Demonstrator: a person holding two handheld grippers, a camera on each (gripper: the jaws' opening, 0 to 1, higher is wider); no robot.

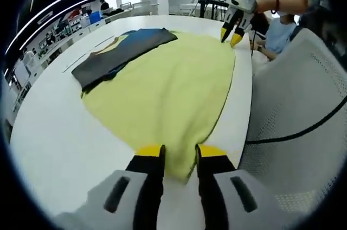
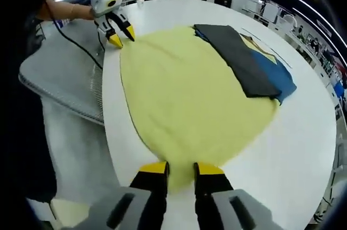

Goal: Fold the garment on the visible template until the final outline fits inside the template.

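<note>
- Two claws work opposite ends of a yellow garment spread flat on a white counter.
- Left claw, in the left gripper view: its yellow-tipped jaws stand a little apart, with a bunched corner of the garment rising between them; the fabric lies in the gap, though whether the jaws truly pinch it cannot be told.
- Right claw, in the right gripper view: jaws likewise slightly parted astride the garment's near edge, the cloth lying between them at the counter's rim.
- Each claw also appears at the far corner of the other's view, tips down on the garment edge: the right claw at upper right of the left gripper view, the left claw at upper left of the right gripper view, held by a person's hand.
- A dark grey cloth lies folded along the garment's far side, overlapping it, with a blue piece beneath.
- A grey mesh chair sits just beside the counter edge; a black cable trails over it.
</note>
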